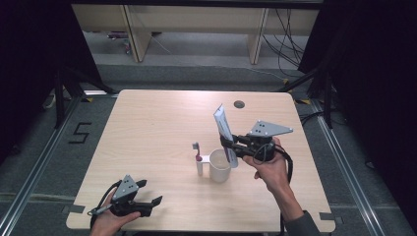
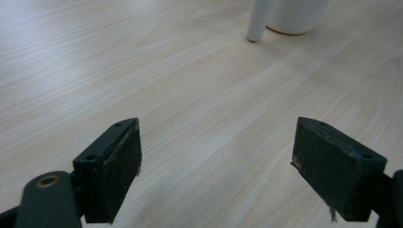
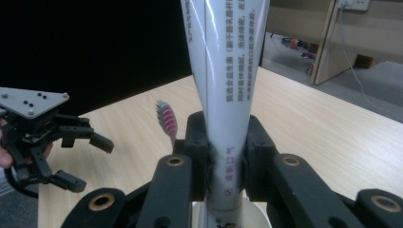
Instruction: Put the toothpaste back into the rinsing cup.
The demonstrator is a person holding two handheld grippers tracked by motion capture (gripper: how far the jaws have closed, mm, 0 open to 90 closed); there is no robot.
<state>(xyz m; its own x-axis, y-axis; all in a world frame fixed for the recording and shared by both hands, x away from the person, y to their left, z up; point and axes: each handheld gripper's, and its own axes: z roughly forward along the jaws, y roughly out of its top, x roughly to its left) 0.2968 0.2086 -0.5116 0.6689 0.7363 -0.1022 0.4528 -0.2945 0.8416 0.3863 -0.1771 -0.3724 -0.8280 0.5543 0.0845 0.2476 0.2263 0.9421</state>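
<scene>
Looks like a lab or test bay, not a home. Light wood table with a cable grommet hole sits on grey carpet, black curtains hang both sides (screening off the work area). Floor has metal rails and a taped number marker. Loose cables trail behind near plain office desk legs.
</scene>
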